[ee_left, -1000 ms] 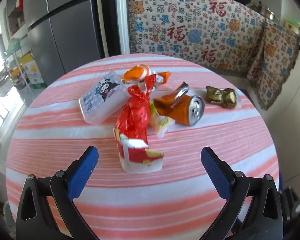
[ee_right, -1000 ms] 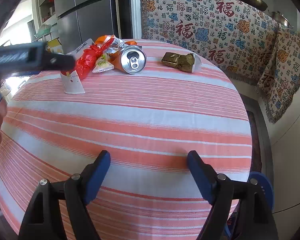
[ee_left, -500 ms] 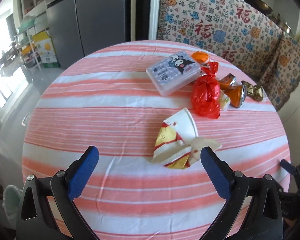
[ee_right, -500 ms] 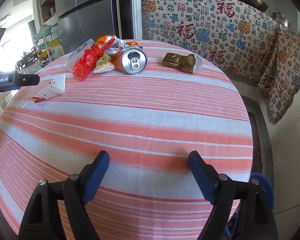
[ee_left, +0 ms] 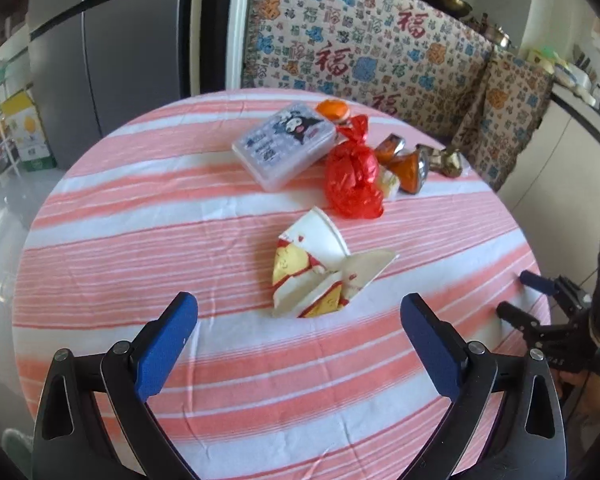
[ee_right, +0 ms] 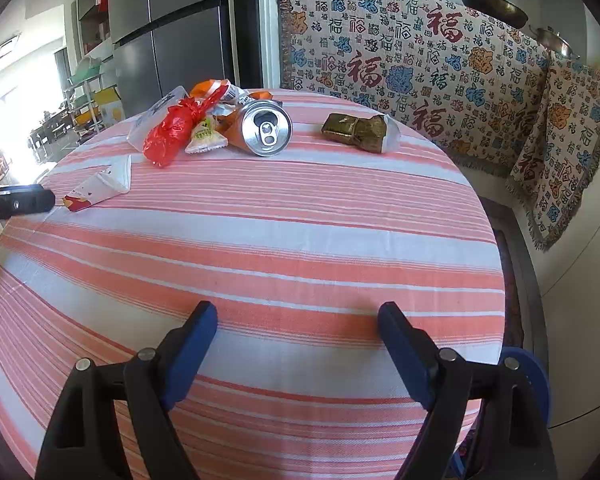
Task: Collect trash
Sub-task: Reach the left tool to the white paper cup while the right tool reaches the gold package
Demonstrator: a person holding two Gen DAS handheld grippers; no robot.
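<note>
A: State the right gripper point(ee_right: 298, 322) condition.

B: Jaws stand wide apart over the near edge of the striped table point(ee_right: 284, 248). Nothing sits between the blue pads.

A: Items at the far edge?

B: A crushed can point(ee_right: 265, 127) lies on its side, top facing the camera. A red bag point(ee_right: 171, 132) lies just left of it, a small snack packet point(ee_right: 205, 139) between them. A gold wrapper point(ee_right: 358, 131) lies apart, right of the can.

A: Left edge?

B: A flattened paper cup point(ee_right: 102, 184), near the left gripper's dark tip point(ee_right: 18, 203).

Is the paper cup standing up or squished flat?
Squished flat: the paper cup lies on its side, crumpled and torn open, on the striped tablecloth.
</note>
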